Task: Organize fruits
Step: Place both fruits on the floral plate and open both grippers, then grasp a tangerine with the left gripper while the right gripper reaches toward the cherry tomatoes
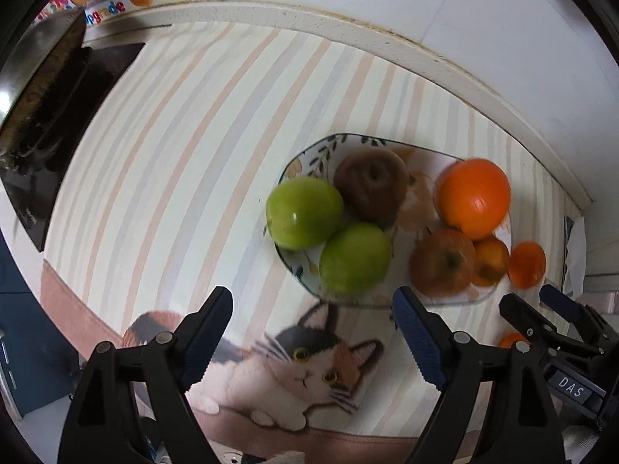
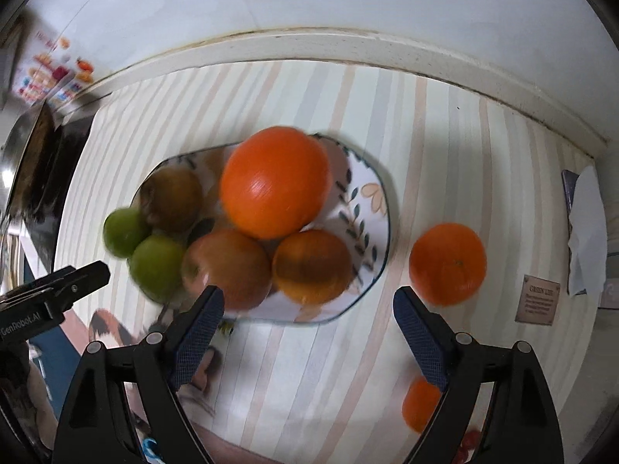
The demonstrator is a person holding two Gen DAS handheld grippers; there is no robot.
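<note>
Fruit count on the octagonal white ceramic plate with painted leaf pattern (image 2: 367, 208): six pieces. Two green apples (image 1: 303, 212) (image 1: 354, 258) sit touching each other at the plate's left edge, one partly over the rim. One brown, russet-skinned round fruit (image 1: 370, 185) lies just behind them, touching both. One large bright orange (image 2: 275, 181) rests on top of the pile at the plate's middle. Below it, side by side and touching: one reddish apple (image 2: 228, 268) and one smaller, darker orange (image 2: 311, 266).

Off the plate, on the striped tablecloth with a printed cat (image 1: 193, 147): two small loose oranges. One (image 2: 448, 263) lies just right of the plate rim; the other (image 2: 419, 404) lies nearer the camera, partly hidden behind a gripper finger.

Left gripper (image 1: 313, 338): jaws spread wide, nothing between the blue pads, hanging above the cloth just short of the plate. Right gripper (image 2: 309, 332): jaws likewise wide apart and empty, over the plate's near rim. Both views blurred.
</note>
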